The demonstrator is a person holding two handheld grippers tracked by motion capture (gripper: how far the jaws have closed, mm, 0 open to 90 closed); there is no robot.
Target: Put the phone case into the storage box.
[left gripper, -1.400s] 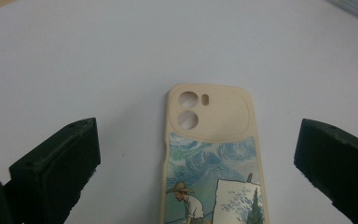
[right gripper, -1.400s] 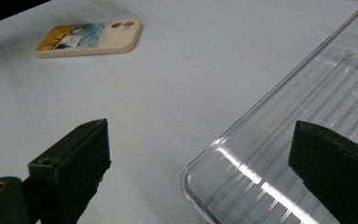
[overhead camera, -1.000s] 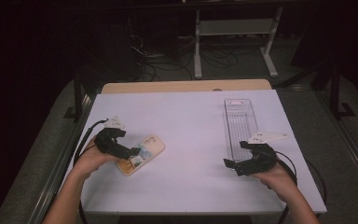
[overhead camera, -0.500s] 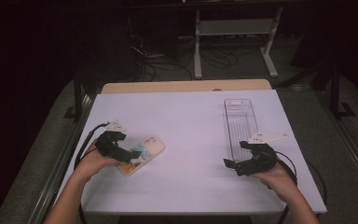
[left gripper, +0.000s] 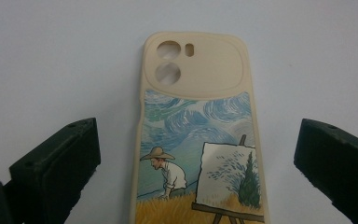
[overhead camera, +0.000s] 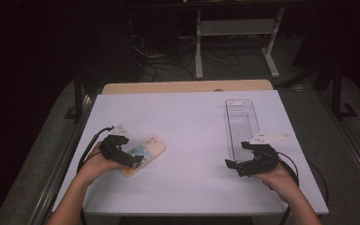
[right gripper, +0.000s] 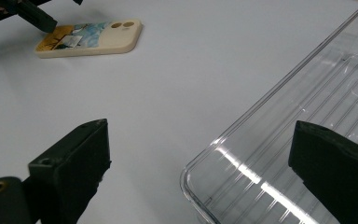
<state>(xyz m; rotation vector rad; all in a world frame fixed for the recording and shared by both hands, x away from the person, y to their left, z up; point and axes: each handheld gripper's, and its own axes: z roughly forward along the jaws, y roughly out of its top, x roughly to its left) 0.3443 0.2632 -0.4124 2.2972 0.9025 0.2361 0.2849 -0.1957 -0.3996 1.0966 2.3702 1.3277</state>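
While open — left claw (left gripper: 191, 163) over phone case (left gripper: 196, 135).

The table's (overhead camera: 187, 117) middle is left open; a phone case (overhead camera: 143, 153) and clear tray (overhead camera: 242, 126) are set near opposite edges.

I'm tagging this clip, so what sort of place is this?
Probably a lab or recording workshop: a white-covered table in a dark room, loose cables on the floor behind, and a metal stand.

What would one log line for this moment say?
left gripper: open over phone case | right gripper: open by clear tray
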